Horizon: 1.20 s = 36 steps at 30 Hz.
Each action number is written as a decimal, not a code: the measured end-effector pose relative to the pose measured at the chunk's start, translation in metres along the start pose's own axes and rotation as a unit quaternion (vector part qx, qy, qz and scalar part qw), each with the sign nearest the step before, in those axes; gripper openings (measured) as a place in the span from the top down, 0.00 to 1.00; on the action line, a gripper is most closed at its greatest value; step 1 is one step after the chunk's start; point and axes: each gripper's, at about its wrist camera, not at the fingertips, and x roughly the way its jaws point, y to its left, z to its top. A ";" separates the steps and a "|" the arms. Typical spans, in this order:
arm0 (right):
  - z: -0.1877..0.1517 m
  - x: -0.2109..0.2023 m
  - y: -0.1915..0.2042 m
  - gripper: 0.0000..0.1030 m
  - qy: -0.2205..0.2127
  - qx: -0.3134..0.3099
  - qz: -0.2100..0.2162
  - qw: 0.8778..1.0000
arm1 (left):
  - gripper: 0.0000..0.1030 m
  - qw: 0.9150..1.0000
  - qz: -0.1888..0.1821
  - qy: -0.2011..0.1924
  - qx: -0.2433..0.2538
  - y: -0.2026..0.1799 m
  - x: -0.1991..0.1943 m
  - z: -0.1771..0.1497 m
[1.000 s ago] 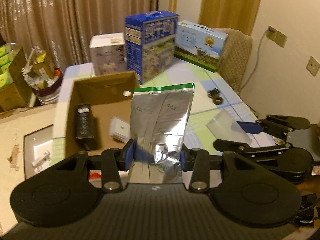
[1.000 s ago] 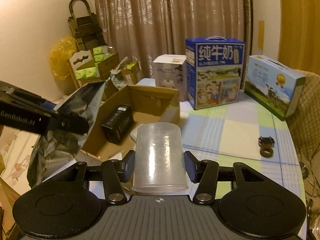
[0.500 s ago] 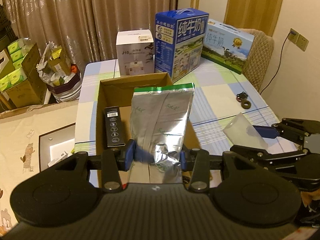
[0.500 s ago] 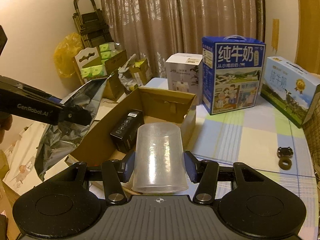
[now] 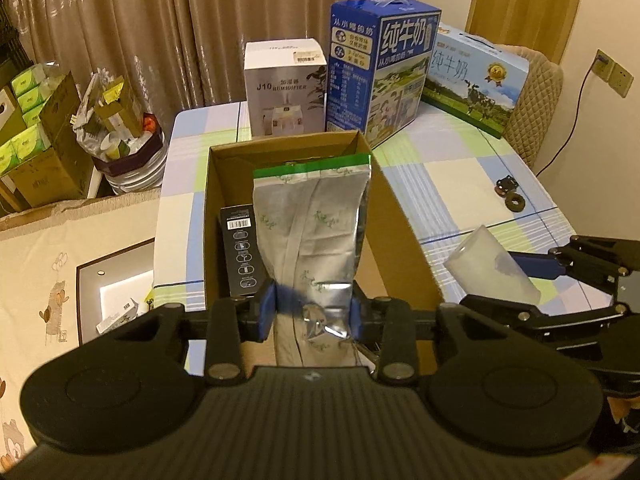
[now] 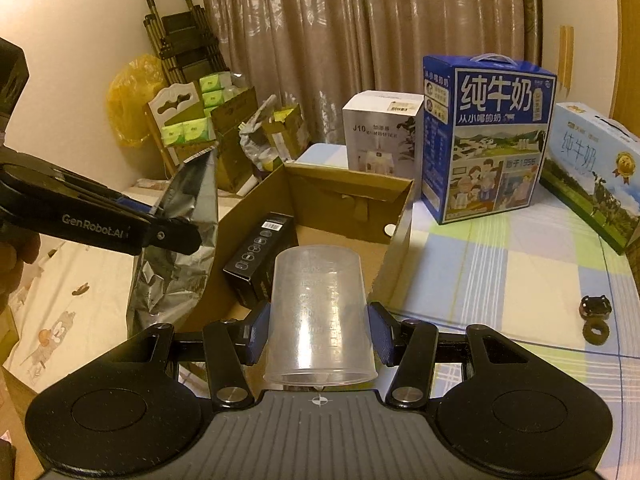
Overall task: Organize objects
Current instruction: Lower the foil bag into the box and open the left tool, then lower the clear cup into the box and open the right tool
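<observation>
Both hand-held grippers nearer cardboard box (image 5: pixel 404 248); left (image 5: pixel 312 312) closing, pinching foil pouch (image 5: pixel 312 224); right (image 6: pixel 318 332) seemingly clamps clear cup (image 6: pixel 318 308).

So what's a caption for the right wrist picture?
Right tongs hold a clear cup near the cardboard box.

Crinkled shiny foil pouch (image 5: pixel 310 236), clear smooth plastic cup (image 6: pixel 318 316) (faintly frosted), matt brown cardboard box (image 5: pixel 400 236), checked cloth tablecloth (image 5: pixel 472 184)

Both wrist views share the cardboard box (image 5: pixel 394 216)
</observation>
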 end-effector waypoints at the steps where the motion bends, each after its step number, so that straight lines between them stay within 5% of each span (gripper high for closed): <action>1: 0.000 0.002 0.000 0.52 0.001 0.000 0.000 1.000 | 0.71 1.000 -0.001 0.001 -0.001 0.001 0.002 0.000; 9: 0.005 0.011 -0.001 0.52 0.002 0.004 -0.002 1.000 | 0.77 1.000 0.013 -0.014 -0.018 0.015 0.010 0.007; 13: 0.005 0.015 -0.004 0.52 0.005 0.009 -0.002 1.000 | 0.67 0.999 0.018 -0.027 -0.036 0.025 0.008 0.009; 36: 0.004 0.028 0.001 0.52 0.014 0.028 0.005 0.999 | 0.57 0.999 0.011 0.001 -0.045 0.023 0.020 -0.031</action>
